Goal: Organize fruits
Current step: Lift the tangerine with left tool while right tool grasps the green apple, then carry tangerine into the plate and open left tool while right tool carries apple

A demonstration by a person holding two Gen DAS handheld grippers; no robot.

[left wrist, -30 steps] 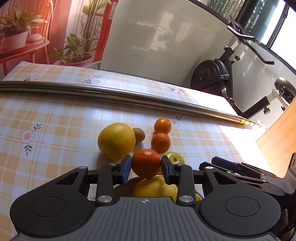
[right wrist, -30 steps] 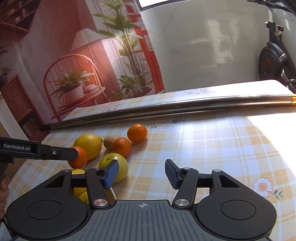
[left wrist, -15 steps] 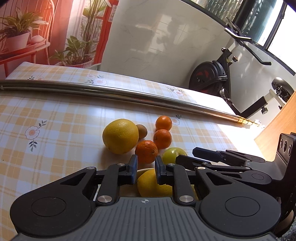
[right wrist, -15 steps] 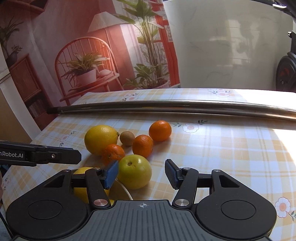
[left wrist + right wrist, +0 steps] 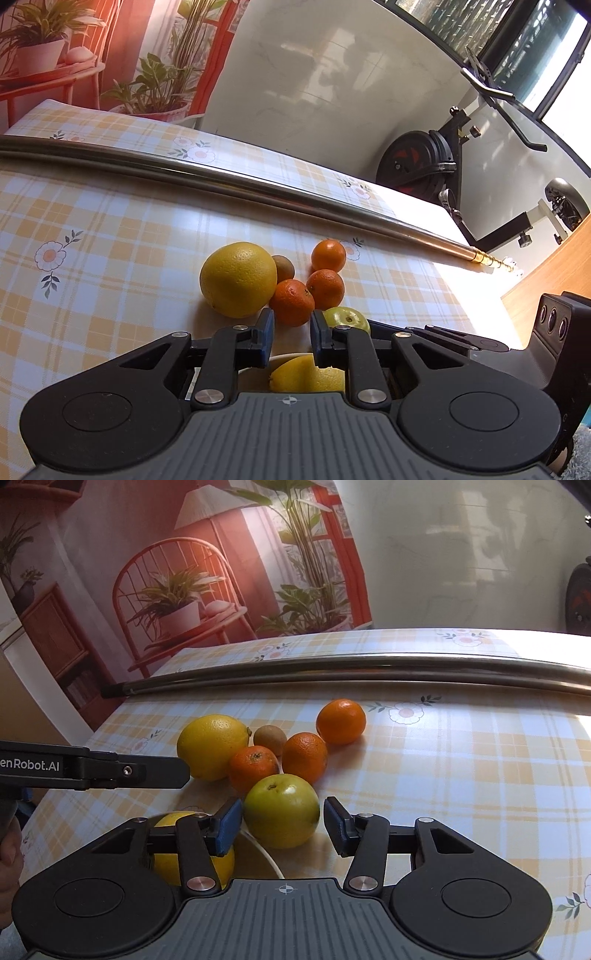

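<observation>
My right gripper (image 5: 283, 826) is wide open, empty — the green apple (image 5: 281, 811) sits dead ahead between its fingers; left gripper (image 5: 291, 338) narrowly open, empty.

Tablecloth (image 5: 461, 775): orange-and-white check, printed white flowers with pink centres and dark green leaves. Rod (image 5: 332, 668) far ahead of both grippers: silver, brass-coloured tip at one end. Right gripper (image 5: 283, 825): black body, blue pads; yellow-green apple (image 5: 281, 810) between them. Beyond the apple: three orange mandarins (image 5: 253, 768), brown kiwi (image 5: 269, 738), large yellow citrus (image 5: 212, 746). Left gripper (image 5: 291, 338): black, blue pads; yellow lemon (image 5: 306, 376) below them on a white plate (image 5: 271, 860).
</observation>
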